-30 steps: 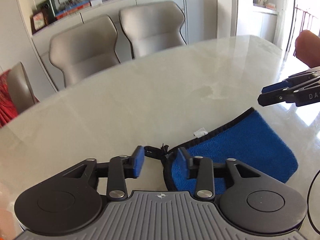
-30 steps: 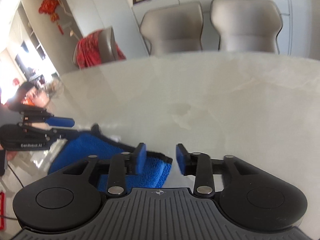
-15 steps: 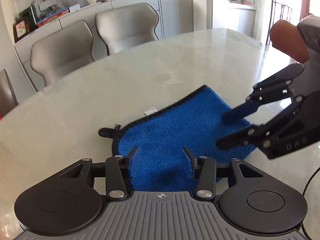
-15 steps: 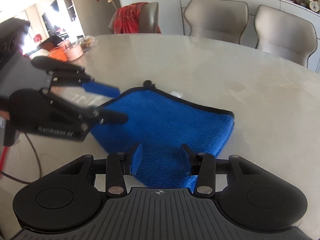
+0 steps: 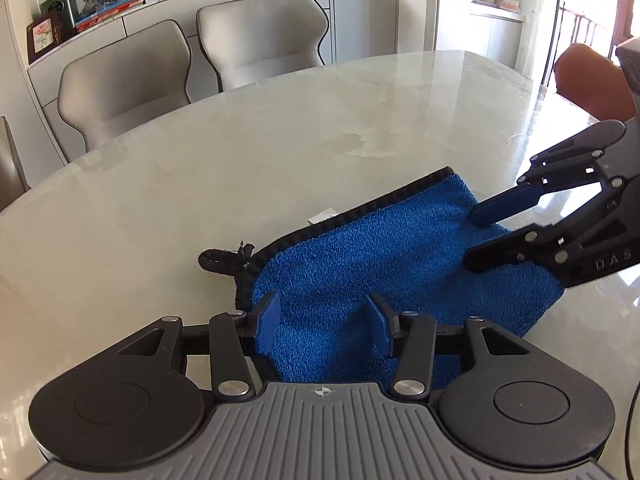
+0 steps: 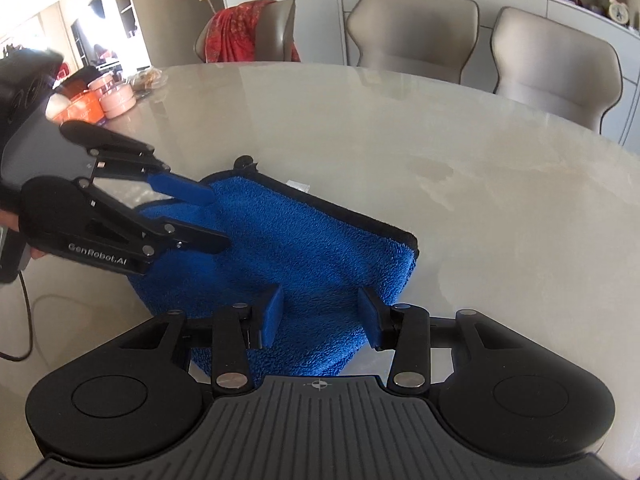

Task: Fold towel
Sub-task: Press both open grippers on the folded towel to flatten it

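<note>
A blue terry towel (image 5: pixel 380 272) with black edging lies folded flat on the pale marble table (image 5: pixel 240 160); its black hanging loop (image 5: pixel 216 260) sticks out at the left corner. My left gripper (image 5: pixel 322 312) hovers over the towel's near left part, its jaws opening, the pads apart and pressing on nothing. My right gripper (image 6: pixel 320 300) stands open over the towel's (image 6: pixel 300 248) near right part. Each gripper shows in the other's view: the right gripper (image 5: pixel 474 238) over the right edge, the left gripper (image 6: pixel 218 218) over the left edge.
Two beige chairs (image 5: pixel 124 80) (image 5: pixel 264 36) stand behind the table's far edge, with a sideboard behind them. Pink and orange boxes (image 6: pixel 112 96) sit at the table's far left. A chair draped in red cloth (image 6: pixel 244 32) stands beyond. A small white label (image 5: pixel 324 216) pokes out at the towel's far edge.
Both grippers have come down and inward over the towel, which now lies under both pairs of jaws. The two grippers have drawn nearer each other. The towel itself has not moved.
</note>
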